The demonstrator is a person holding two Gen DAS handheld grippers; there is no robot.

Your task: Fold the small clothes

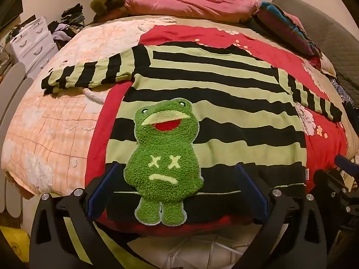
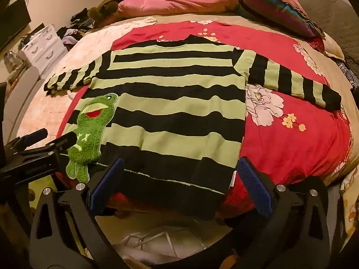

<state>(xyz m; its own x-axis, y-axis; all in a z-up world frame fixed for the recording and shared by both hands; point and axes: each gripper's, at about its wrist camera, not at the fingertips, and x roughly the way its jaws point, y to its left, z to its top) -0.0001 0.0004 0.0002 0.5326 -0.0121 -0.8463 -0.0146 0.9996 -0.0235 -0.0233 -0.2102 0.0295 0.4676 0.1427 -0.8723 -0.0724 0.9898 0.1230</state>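
Observation:
A green-and-black striped sweater (image 1: 224, 103) lies flat on the bed, both sleeves spread out, with a fluffy green frog patch (image 1: 163, 163) near its hem. My left gripper (image 1: 177, 177) hovers open over the hem, its blue pads either side of the frog. In the right wrist view the sweater (image 2: 170, 103) fills the middle and the frog (image 2: 89, 134) sits at its left. My right gripper (image 2: 179, 170) stands open above the hem's right corner, nothing between its pads. Each gripper shows at the edge of the other's view, the left gripper (image 2: 51, 139) and the right gripper (image 1: 343, 163).
The sweater rests on a red floral blanket (image 2: 291, 139) over a peach quilt (image 1: 44, 121). Pink pillows (image 1: 190, 4) and a striped cushion (image 2: 280, 6) lie at the far end. White drawers (image 1: 33, 38) and piled clothes stand left of the bed.

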